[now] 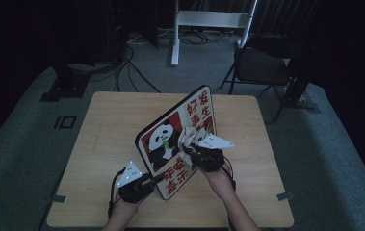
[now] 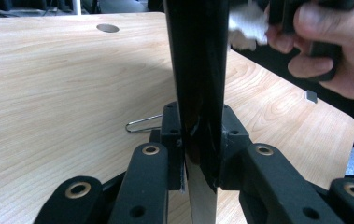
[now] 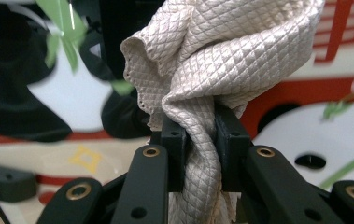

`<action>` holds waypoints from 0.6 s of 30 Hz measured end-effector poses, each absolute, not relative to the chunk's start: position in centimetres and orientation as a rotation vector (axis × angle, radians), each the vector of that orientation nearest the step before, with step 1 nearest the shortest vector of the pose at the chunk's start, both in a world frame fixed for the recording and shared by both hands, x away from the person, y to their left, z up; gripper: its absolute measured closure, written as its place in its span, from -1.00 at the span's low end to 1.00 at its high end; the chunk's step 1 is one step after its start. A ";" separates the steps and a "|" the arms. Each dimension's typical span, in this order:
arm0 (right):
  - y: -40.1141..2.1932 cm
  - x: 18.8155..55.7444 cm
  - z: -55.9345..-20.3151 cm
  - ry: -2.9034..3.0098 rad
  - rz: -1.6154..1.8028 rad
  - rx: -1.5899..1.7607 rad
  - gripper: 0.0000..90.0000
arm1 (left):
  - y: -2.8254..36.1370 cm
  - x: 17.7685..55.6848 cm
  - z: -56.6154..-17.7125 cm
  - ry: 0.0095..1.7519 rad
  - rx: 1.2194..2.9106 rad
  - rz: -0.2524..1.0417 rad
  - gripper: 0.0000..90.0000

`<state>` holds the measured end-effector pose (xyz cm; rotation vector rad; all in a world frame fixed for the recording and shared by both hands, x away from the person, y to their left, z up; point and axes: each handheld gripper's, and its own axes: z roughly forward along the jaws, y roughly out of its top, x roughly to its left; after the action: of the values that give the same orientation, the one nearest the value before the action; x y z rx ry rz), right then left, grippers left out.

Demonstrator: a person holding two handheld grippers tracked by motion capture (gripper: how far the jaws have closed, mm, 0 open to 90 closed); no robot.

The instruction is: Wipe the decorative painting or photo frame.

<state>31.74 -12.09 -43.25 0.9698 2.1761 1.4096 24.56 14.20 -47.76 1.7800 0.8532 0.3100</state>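
Right gripper pinches a bunched cream cloth, quilted in a fine diamond weave; in the right gripper view the jaws clamp a twisted neck of the cloth and the loose folds bloom above them. Left gripper is pressed onto the lower edge of the panda sign board, which in the left gripper view is a thin dark slab standing on edge between the jaws.

We note the board propped steeply on the wooden table, long axis running from about 7 o'clock up to 1 o'clock. Its glossy printed face, red, white and black, lies straight ahead of the cloth, at 12 o'clock from the right gripper and close. We judge the cloth hand is the one nearer the face, so wiping falls to it while the left steadies the rigid panel.
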 end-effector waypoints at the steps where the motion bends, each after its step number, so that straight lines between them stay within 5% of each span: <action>1: -12.2 31.7 -43.6 2.179 1.404 0.982 0.70 | 14.2 24.6 -47.8 0.855 1.779 0.312 0.73; 18: -13.3 31.0 -48.0 2.261 1.301 1.063 0.70 | 14.2 24.6 -47.7 0.853 1.783 0.311 0.73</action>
<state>31.05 -13.28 -48.01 1.0633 2.2608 1.3007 24.57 14.15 -47.73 1.7831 0.8531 0.3111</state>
